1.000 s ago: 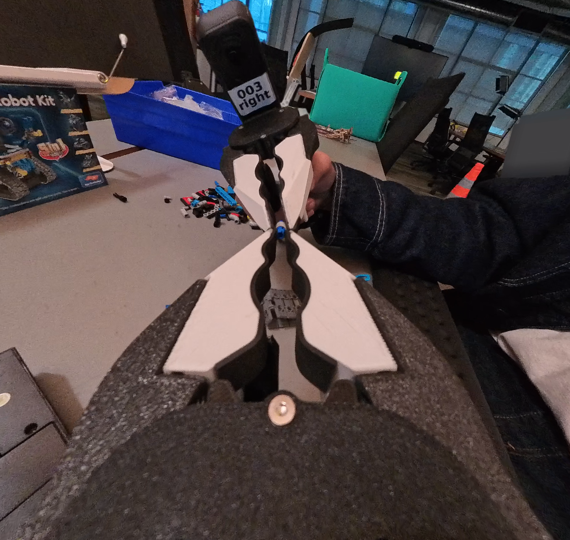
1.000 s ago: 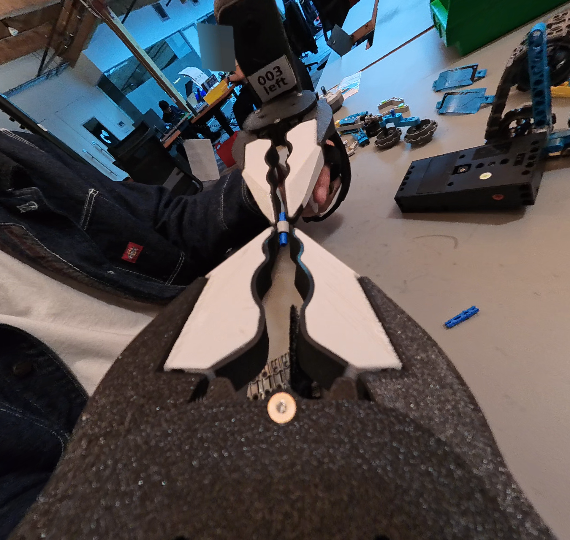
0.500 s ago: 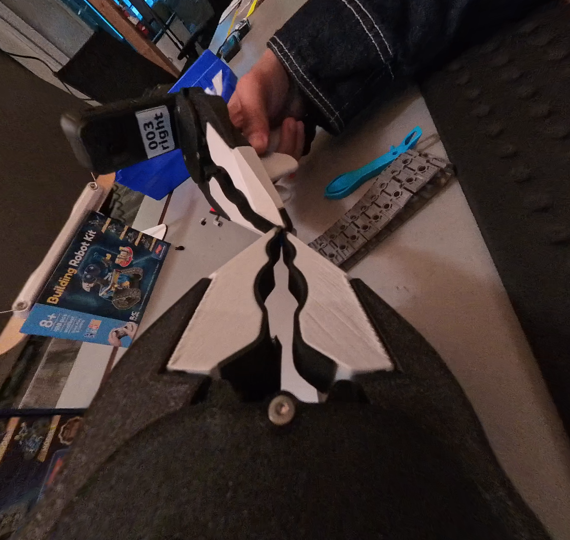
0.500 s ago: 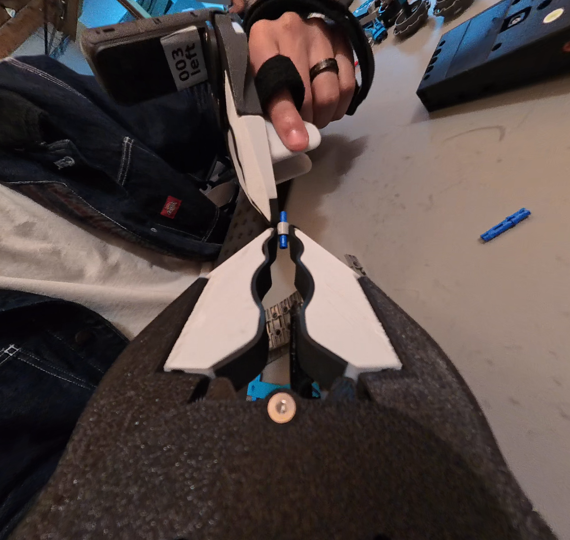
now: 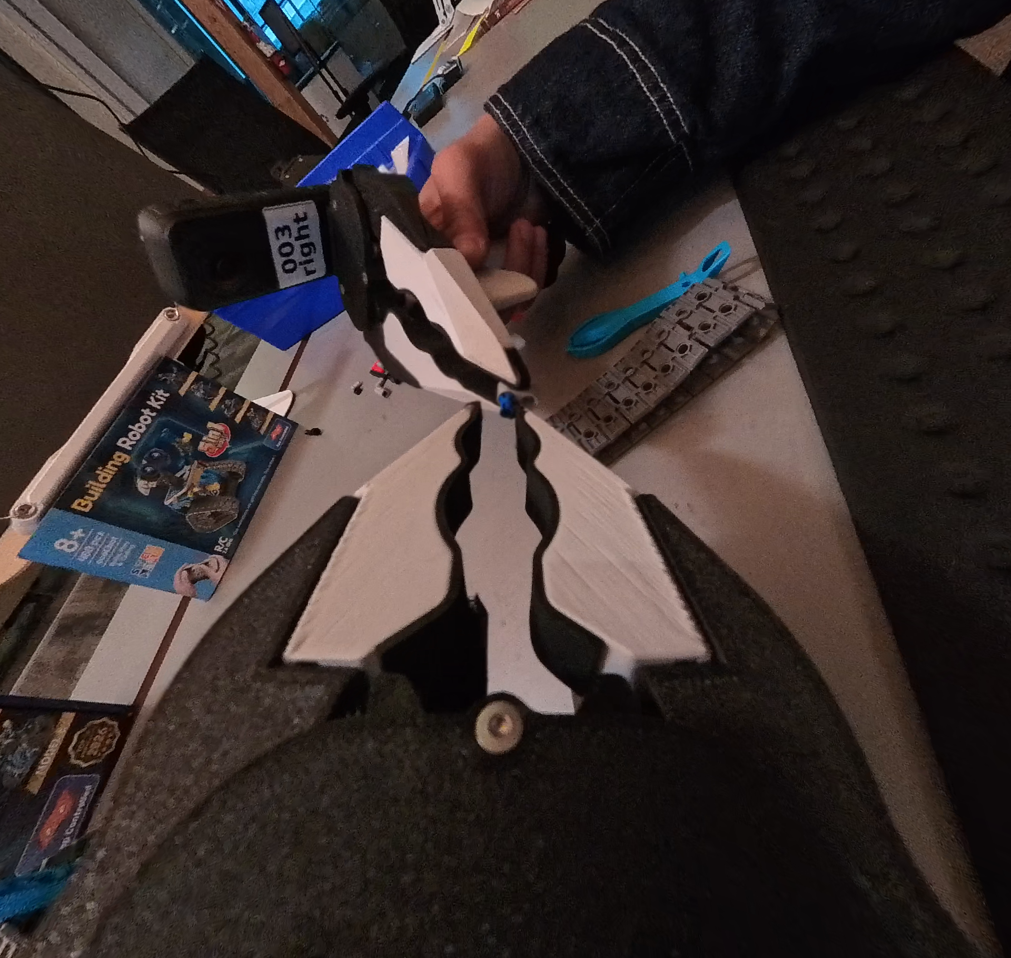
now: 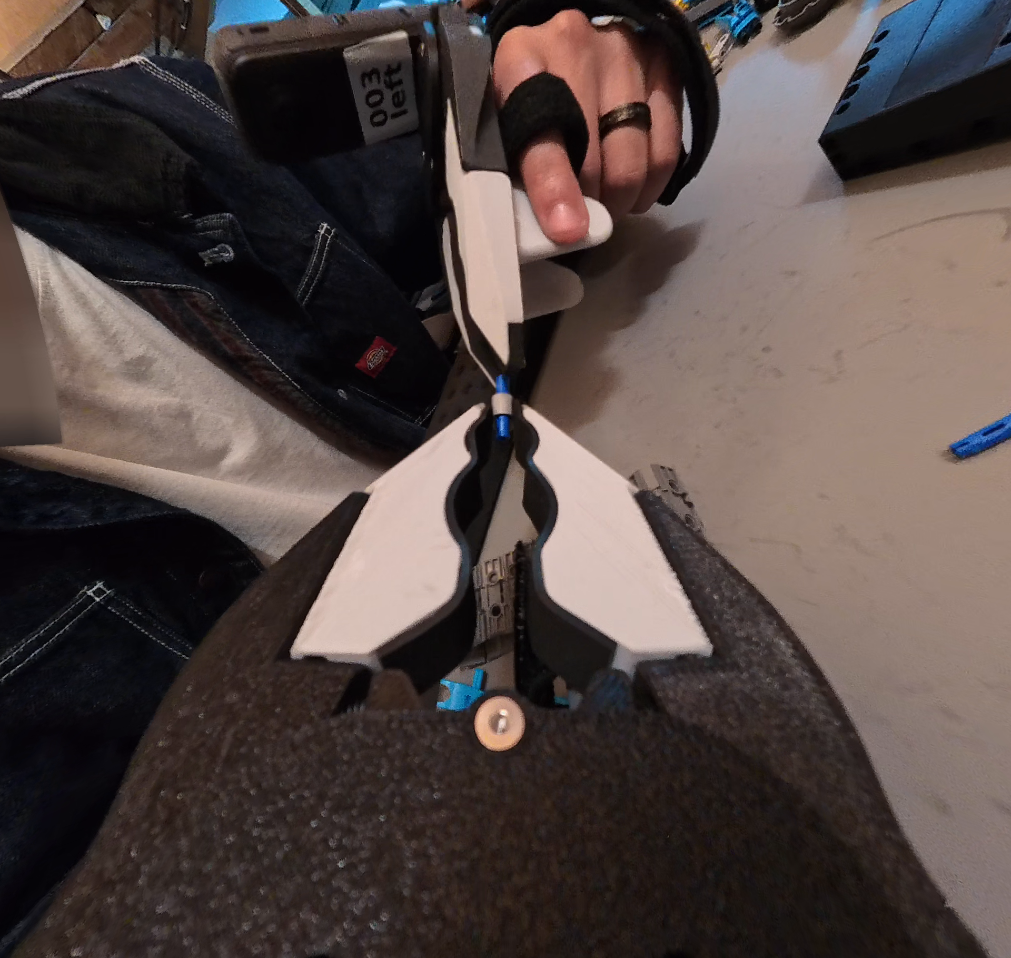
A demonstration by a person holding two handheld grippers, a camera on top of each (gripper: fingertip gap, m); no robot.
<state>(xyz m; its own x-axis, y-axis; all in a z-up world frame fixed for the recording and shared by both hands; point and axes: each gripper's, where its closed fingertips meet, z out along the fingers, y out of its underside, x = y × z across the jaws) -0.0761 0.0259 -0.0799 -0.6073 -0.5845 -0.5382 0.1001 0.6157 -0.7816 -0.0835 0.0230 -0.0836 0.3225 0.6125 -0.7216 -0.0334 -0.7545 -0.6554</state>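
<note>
Tip to tip, the two grippers meet over the surface (image 6: 793,384); the right gripper (image 6: 502,417) has its jaws clenched on a small blue pin with a white collar (image 6: 501,403), whose long axis runs straight ahead toward the left gripper (image 5: 495,412); the left jaws stand released, parted a little, the pin's blue end (image 5: 507,400) just at their tips; a grey track strip (image 5: 656,368) lies beyond, to their right.

Dim indoor light with blue window glow behind, soft shadows, fisheye-bent edges and slight motion blur.
</note>
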